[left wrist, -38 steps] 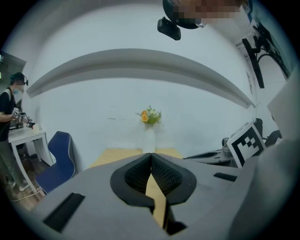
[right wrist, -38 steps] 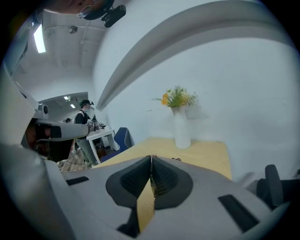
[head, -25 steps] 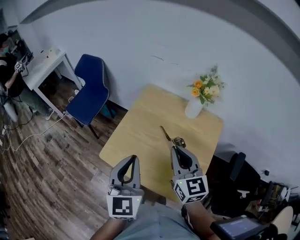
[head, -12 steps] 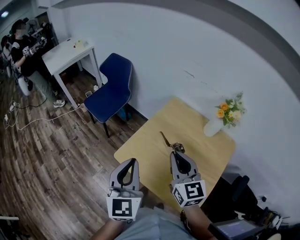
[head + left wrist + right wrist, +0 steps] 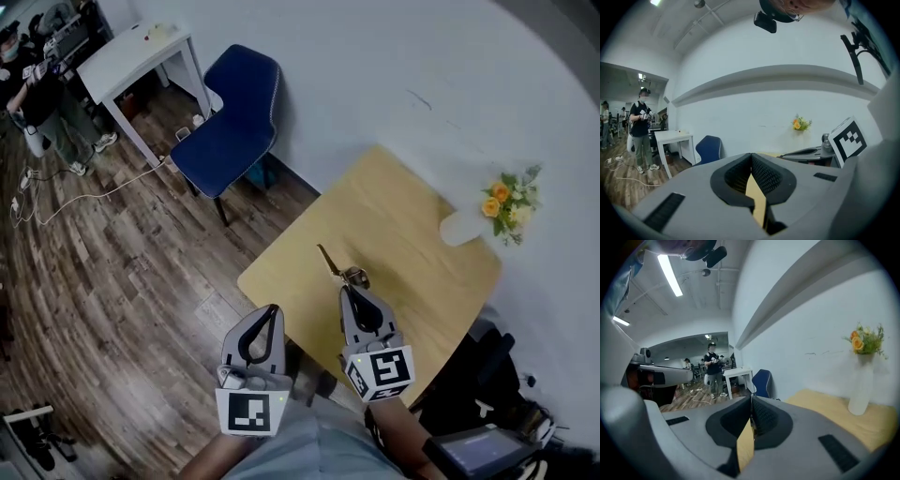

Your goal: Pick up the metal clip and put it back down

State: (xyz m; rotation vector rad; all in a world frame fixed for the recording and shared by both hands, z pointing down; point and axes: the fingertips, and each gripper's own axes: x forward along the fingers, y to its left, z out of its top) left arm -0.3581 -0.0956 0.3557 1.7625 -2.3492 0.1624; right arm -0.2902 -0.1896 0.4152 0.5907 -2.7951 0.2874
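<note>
Head view shows right gripper (image 5: 350,290) pinching metal clip (image 5: 353,276) over wooden table (image 5: 412,239).

One wooden table (image 5: 412,234). On it: one metal clip (image 5: 354,276) and one white vase of flowers (image 5: 464,225). Beside the table, one blue chair (image 5: 225,141); farther from it, one white desk (image 5: 131,61). Two grippers: left gripper (image 5: 273,309), right gripper (image 5: 348,291).

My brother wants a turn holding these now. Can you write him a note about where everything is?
Left tongs: shut, empty, by the near edge of the wooden table.
Right tongs: shut, low over the table, tips right at the metal clip.
Done: right tongs are at the clip. I cannot tell whether it is pinched or just lying there.
Left: if it is held, set it down; if not, pick it up, then put it back.
</note>
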